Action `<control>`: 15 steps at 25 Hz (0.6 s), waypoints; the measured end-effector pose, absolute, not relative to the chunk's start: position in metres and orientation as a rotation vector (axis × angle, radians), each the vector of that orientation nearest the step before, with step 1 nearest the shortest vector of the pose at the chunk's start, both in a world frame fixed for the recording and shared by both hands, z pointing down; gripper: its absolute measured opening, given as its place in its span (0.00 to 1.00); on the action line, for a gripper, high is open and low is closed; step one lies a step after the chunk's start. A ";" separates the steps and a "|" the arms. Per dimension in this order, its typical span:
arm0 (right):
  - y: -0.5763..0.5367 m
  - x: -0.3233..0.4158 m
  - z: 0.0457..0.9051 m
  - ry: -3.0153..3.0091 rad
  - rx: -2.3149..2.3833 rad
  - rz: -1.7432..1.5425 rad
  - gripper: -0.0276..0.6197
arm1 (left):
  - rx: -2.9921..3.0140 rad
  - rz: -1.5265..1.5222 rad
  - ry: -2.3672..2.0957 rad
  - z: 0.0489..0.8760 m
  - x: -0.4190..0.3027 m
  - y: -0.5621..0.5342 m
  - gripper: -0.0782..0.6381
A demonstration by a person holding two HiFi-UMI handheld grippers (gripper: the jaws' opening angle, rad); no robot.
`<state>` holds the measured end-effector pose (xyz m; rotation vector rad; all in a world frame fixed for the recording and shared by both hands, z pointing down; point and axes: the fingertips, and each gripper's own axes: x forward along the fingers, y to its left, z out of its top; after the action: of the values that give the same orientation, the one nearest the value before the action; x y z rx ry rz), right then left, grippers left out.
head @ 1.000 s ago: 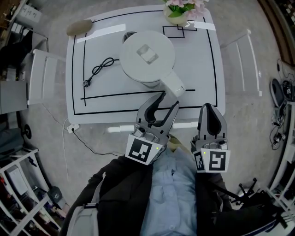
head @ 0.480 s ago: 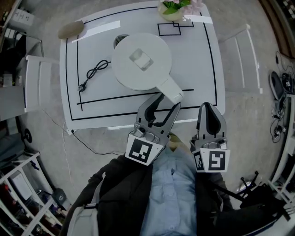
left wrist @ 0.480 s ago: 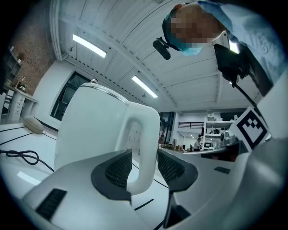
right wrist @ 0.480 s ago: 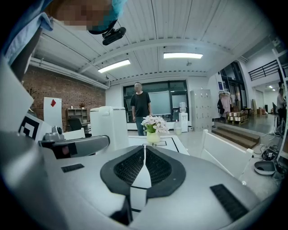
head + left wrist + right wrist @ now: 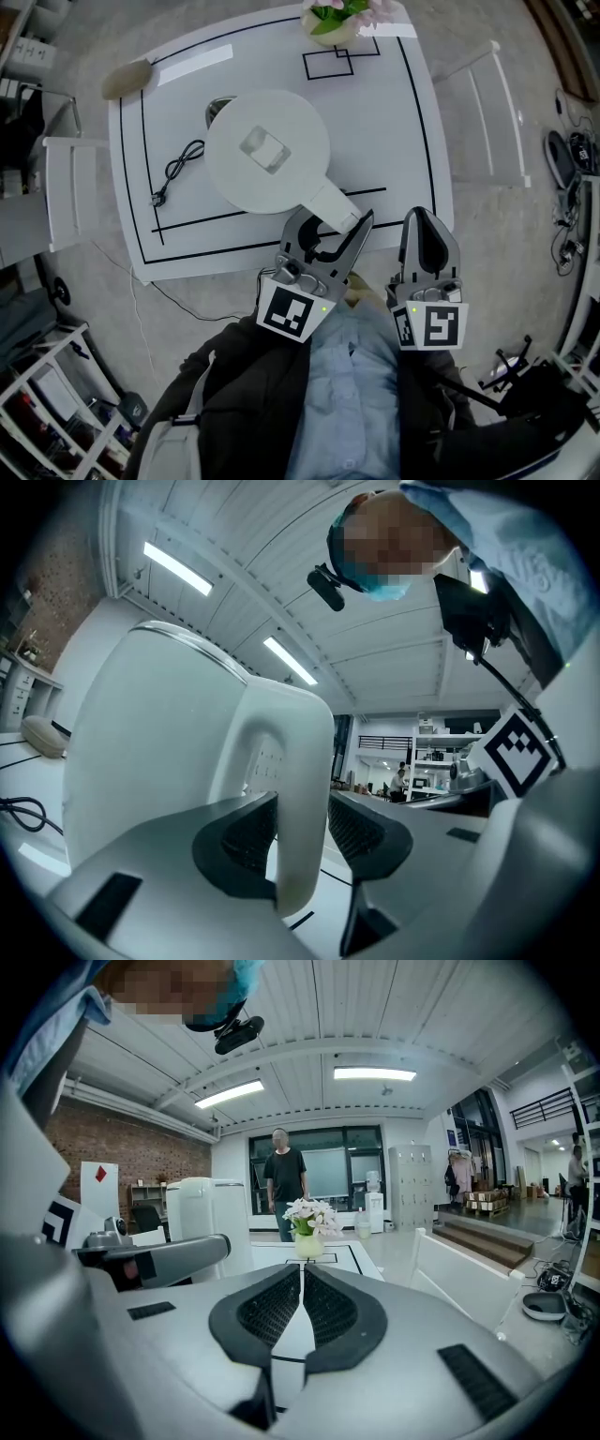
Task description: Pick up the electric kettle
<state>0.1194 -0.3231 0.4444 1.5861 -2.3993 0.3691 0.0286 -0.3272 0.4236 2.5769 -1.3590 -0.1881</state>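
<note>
White table (image 5: 412,141) under bright strip lights, marked with black lines: the electric kettle (image 5: 267,150) stands near its middle, lid shut, its handle (image 5: 336,203) pointing toward you at the near edge.

Your left gripper (image 5: 334,223) is level with the handle. Its jaws have just been opening and now stand wide, with the handle's upright bar between them. The right pad is clearly off the bar, so nothing is clamped yet. Your right gripper (image 5: 422,217) hangs off the near edge to the right, jaws closed together on nothing.

Expect a stiff, smooth plastic shell that won't give under the pads but may slide. With the lid closed you can't judge the water inside, so treat it as possibly heavy. The body sits well out from the handle and will likely try to swing down and away from your grip. Take the bar high up, seated deep in the ribbed pads.

Only the head view shows the loose cord (image 5: 173,169) lying on the table to the kettle's left, apart from it, and the flower vase (image 5: 333,23) at the far edge. Only the left gripper view shows the opening in the handle loop and how the pads stand against the bar. From above, the handle covers them.
</note>
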 end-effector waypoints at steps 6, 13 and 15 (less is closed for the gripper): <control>-0.333 0.124 0.447 -2.388 1.601 0.376 0.07 | 2.598 -0.184 -1.317 0.424 0.040 -0.336 0.34; -0.343 0.128 0.441 -2.394 1.617 0.367 0.07 | 2.573 -0.179 -1.342 0.422 0.043 -0.344 0.34; -0.345 0.129 0.439 -2.398 1.619 0.363 0.07 | 2.563 -0.175 -1.357 0.422 0.042 -0.345 0.34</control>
<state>0.1292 -0.3447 0.4389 1.6191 -2.3984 0.3631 0.0422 -0.3451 0.4217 2.5629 -1.3566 -0.1745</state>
